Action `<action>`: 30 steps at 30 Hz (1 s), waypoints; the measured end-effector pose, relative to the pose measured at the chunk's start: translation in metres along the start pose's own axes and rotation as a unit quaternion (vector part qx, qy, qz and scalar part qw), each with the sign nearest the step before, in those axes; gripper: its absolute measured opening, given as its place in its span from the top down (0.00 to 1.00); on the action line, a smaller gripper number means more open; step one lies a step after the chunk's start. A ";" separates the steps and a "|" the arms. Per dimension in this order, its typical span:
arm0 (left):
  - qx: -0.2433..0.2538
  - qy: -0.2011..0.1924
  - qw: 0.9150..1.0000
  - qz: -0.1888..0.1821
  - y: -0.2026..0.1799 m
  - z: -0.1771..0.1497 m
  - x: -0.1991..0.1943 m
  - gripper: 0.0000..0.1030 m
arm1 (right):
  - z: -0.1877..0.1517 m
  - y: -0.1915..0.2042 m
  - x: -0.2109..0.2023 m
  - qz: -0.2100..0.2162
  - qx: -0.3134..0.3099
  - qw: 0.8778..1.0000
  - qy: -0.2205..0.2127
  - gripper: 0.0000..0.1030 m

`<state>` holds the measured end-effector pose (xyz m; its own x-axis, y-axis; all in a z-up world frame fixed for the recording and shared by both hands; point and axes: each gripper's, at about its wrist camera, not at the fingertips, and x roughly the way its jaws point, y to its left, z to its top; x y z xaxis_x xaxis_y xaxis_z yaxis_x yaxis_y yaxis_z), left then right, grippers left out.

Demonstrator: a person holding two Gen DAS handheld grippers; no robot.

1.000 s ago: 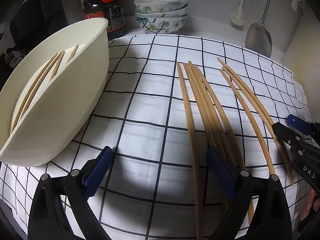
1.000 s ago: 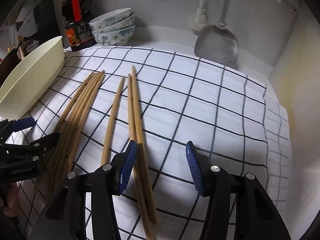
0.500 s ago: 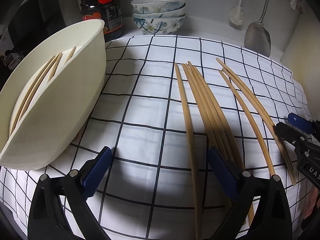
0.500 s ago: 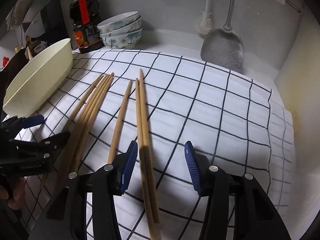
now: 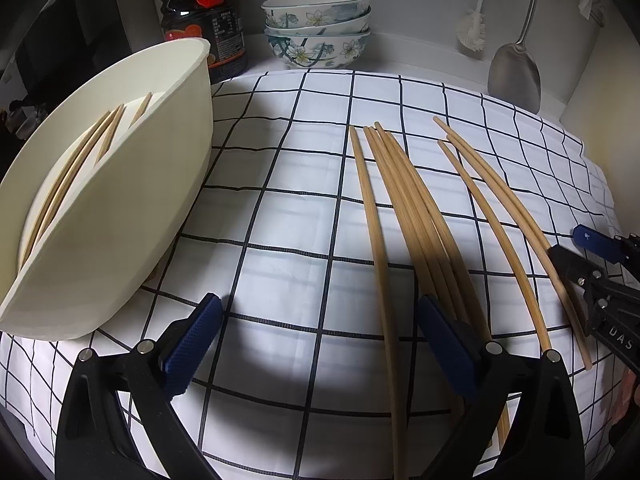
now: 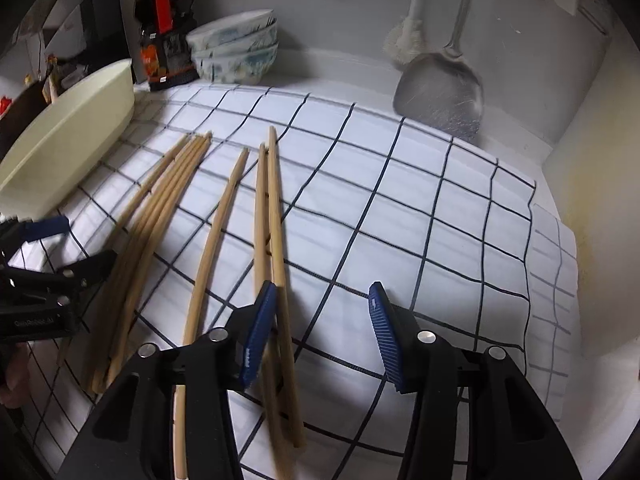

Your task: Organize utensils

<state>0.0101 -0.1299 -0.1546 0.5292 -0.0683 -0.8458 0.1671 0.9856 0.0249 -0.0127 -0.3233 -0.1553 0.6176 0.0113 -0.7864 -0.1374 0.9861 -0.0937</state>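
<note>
Two chopsticks (image 6: pixel 276 264) between right tongs (image 6: pixel 320 332), gap narrowed slightly, not gripped, left tongs (image 5: pixel 320 344) wide, unmoved

white letters "das" on the right gripper (image 5: pixel 600 276) body

The near ends of the chopsticks (image 5: pixel 394 216) run off the bottom edge or under the gripper fingers (image 6: pixel 256 332), the sticks inside the cream tray (image 5: pixel 132 216) mostly hide behind its wall, and the bottle (image 6: pixel 166 46) label's too blurry to read.
</note>
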 end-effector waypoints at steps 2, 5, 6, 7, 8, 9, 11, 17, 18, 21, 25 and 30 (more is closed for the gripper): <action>0.000 0.000 1.000 0.001 0.000 -0.001 0.000 0.06 | 0.000 0.004 0.002 -0.002 -0.011 1.000 0.000 0.57; -0.002 -0.002 1.000 0.004 0.000 -0.001 0.000 0.06 | 0.002 0.007 0.003 0.001 -0.014 1.000 -0.002 0.58; -0.003 -0.002 1.000 0.004 -0.001 0.000 0.000 0.06 | 0.002 0.008 0.004 0.000 -0.013 1.000 -0.005 0.58; -0.002 -0.002 1.000 0.004 -0.001 0.000 0.001 0.06 | 0.003 0.008 0.005 0.000 -0.012 1.000 -0.006 0.58; -0.002 -0.001 1.000 0.004 -0.001 0.001 0.001 0.06 | 0.004 0.008 0.006 0.002 -0.009 1.000 -0.008 0.58; -0.002 0.000 1.000 0.004 -0.001 0.001 0.002 0.06 | 0.005 0.008 0.007 0.004 -0.004 1.000 -0.008 0.59; -0.001 0.000 1.000 0.002 -0.001 0.002 0.002 0.09 | 0.007 0.008 0.009 0.011 0.002 1.000 -0.009 0.65; 0.028 -0.015 0.999 -0.019 -0.015 0.001 -0.006 0.51 | 0.014 0.015 0.012 0.030 0.000 1.000 0.004 0.85; 0.032 -0.016 0.999 -0.022 -0.017 0.001 -0.007 0.56 | 0.015 0.017 0.012 0.029 -0.002 1.000 0.004 0.87; 0.042 -0.015 0.998 -0.033 -0.022 0.002 -0.009 0.86 | 0.014 0.024 0.011 0.020 -0.007 1.000 0.005 0.93; 0.046 -0.009 0.998 -0.039 -0.022 0.002 -0.008 0.93 | 0.013 0.024 0.011 0.015 0.008 1.000 0.002 0.94; 0.046 0.002 0.998 -0.049 -0.019 0.000 -0.009 0.93 | 0.006 0.022 0.006 0.018 0.046 0.999 0.000 0.94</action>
<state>0.0025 -0.1478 -0.1473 0.5041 -0.1621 -0.8483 0.2938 0.9558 -0.0081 -0.0075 -0.3010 -0.1580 0.6131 0.0462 -0.7886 -0.0873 0.9961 -0.0094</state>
